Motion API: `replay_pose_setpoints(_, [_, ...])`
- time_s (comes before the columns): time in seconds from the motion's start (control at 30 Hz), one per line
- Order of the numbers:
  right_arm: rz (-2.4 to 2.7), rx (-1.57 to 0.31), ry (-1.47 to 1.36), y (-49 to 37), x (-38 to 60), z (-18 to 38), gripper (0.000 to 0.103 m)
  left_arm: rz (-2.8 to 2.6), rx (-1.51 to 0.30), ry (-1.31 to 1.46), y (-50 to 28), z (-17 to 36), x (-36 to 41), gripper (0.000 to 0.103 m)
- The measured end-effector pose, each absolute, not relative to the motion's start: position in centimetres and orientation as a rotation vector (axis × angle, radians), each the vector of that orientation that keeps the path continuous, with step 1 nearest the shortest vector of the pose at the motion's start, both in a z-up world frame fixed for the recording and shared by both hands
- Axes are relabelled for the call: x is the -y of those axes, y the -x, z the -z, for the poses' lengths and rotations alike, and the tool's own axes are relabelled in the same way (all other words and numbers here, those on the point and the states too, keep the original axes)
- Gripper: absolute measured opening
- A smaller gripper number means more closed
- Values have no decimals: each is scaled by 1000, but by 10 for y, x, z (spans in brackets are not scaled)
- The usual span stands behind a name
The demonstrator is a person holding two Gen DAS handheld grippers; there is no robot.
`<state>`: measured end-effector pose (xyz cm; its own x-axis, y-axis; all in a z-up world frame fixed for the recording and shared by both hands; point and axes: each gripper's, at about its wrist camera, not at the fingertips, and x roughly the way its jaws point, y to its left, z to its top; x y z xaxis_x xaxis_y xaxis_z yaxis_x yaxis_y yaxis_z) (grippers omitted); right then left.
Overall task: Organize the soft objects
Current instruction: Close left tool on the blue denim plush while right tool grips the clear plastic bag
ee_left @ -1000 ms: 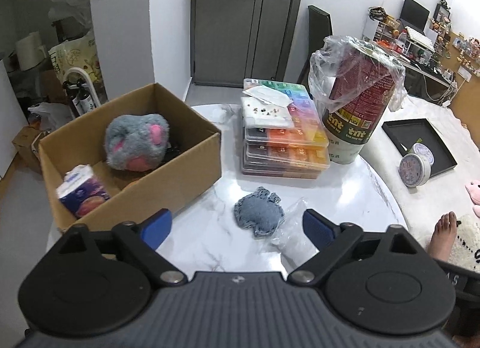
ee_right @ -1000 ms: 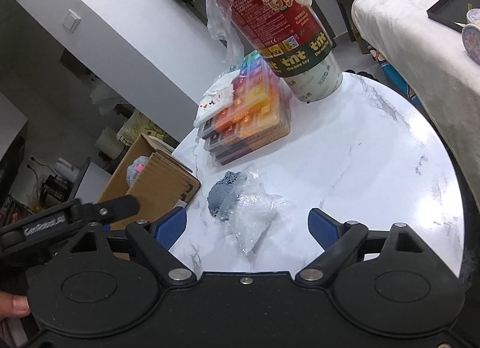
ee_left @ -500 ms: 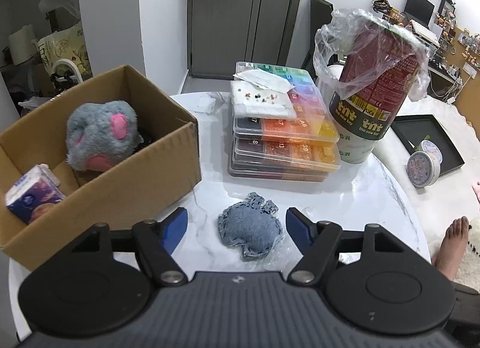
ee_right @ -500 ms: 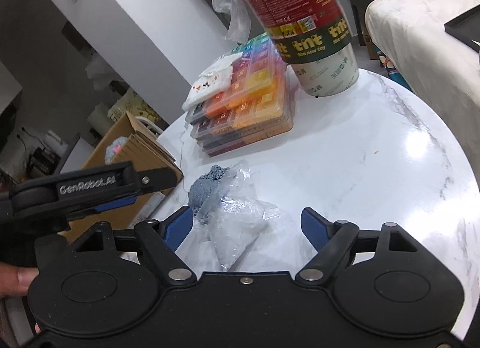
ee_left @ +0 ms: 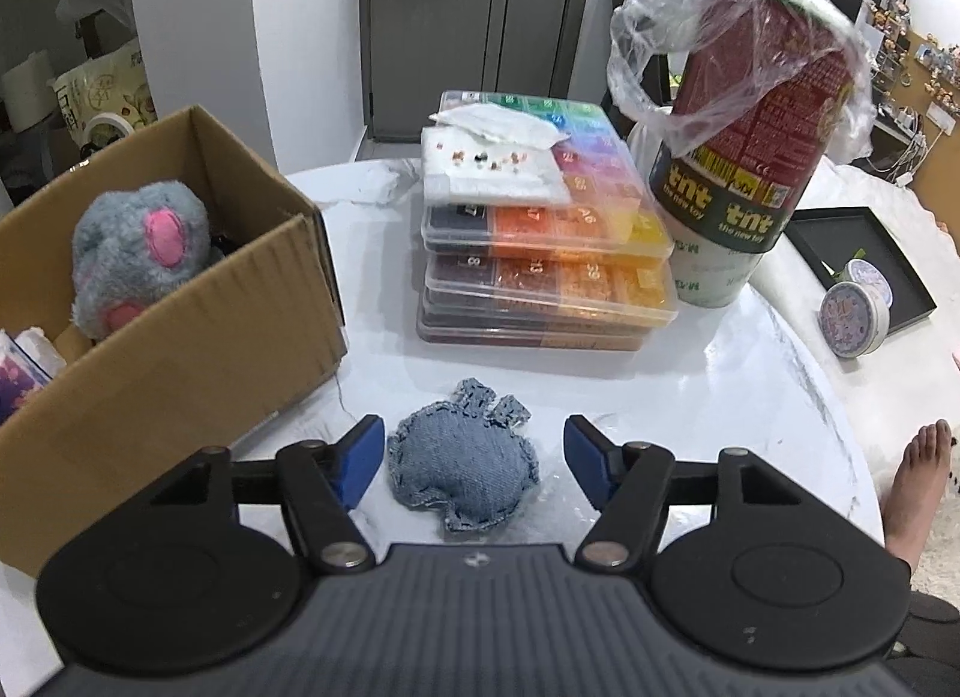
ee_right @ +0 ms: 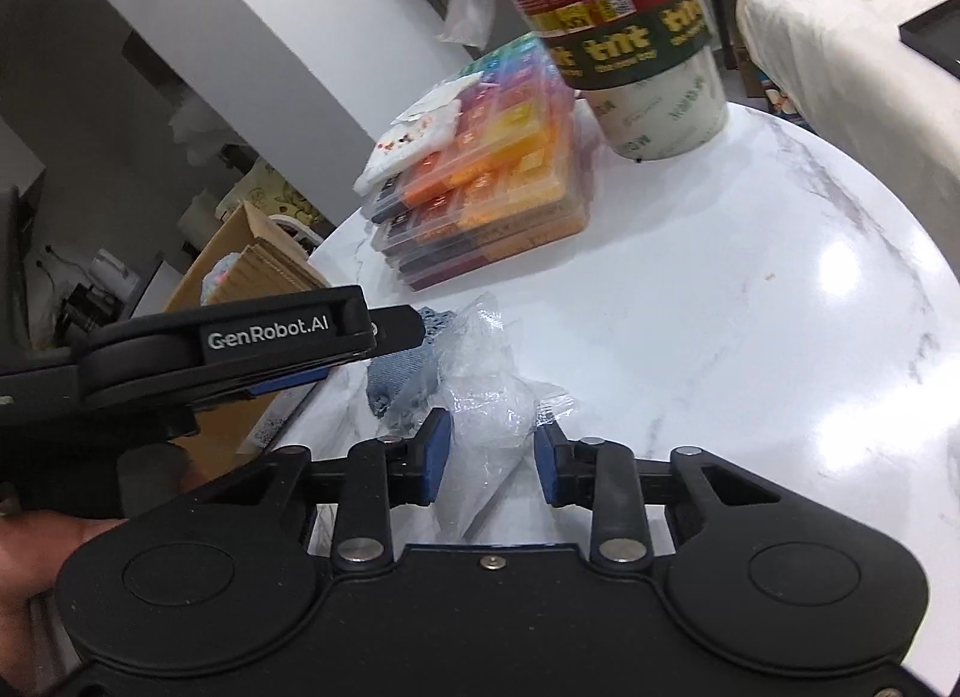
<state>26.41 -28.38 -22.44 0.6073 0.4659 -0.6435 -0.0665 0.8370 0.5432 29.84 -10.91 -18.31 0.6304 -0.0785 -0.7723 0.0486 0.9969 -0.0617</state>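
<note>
Marble table (ee_left: 750, 397); cardboard box (ee_left: 180, 349), bead cases (ee_left: 540, 277), denim pouch (ee_left: 462, 472)

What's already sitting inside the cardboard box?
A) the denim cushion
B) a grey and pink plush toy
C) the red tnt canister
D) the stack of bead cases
B: the grey and pink plush toy lies in the cardboard box; the other three are on the table.

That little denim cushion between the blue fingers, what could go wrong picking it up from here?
The denim cushion lies partly on the clear plastic bag, around which the right gripper has just been closing; pulling either could drag the other. The left gripper, also closing, has not yet pinched the cushion, so it might slip. The cardboard box stands close and might get bumped.
</note>
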Motion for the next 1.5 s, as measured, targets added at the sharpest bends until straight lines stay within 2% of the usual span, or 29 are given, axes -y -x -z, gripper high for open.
replay_pose_setpoints(0.23, [-293, -881, -520, -253, 290, 220, 27, 51, -905, 37, -301, 192, 107, 65])
replay_pose_setpoints(0.4, [-257, -890, -507, -247, 293, 217, 28, 36, -935, 29, -299, 203, 107, 65])
replay_pose_setpoints(0.5, [-258, -886, -470, -246, 289, 213, 35, 43, -961, 49, -298, 210, 105, 55])
replay_pose_setpoints(0.53, [-255, -885, -460, -247, 288, 212, 46, 40, -947, 34, -297, 210, 106, 50])
replay_pose_setpoints(0.57, [-253, -880, -455, -247, 288, 212, 52, 42, -945, 21, -296, 210, 108, 48])
replay_pose_setpoints(0.6, [-253, -874, -451, -247, 287, 212, 59, 48, -942, 19, -295, 210, 108, 42])
replay_pose_setpoints(0.63, [-252, -869, -448, -248, 286, 213, 61, 54, -942, 24, -295, 210, 108, 38])
replay_pose_setpoints(0.8, [-256, -863, -459, -253, 285, 220, 61, 60, -952, 23, -292, 205, 107, 27])
replay_pose_setpoints(0.87, [-264, -858, -454, -253, 283, 223, 61, 67, -949, 26, -288, 203, 105, 25])
replay_pose_setpoints(0.9, [-270, -854, -452, -253, 281, 224, 60, 69, -949, 26, -286, 202, 104, 13])
replay_pose_setpoints(1.0, [-276, -872, -454, -254, 279, 225, 39, 72, -963, 31, -281, 201, 100, 12])
replay_pose_setpoints(1.03, [-284, -875, -463, -253, 280, 225, 36, 73, -965, 28, -279, 201, 99, 12])
replay_pose_setpoints(1.5, [-232, -880, -453, -229, 290, 214, 32, 81, -950, 54, -276, 185, 95, 16])
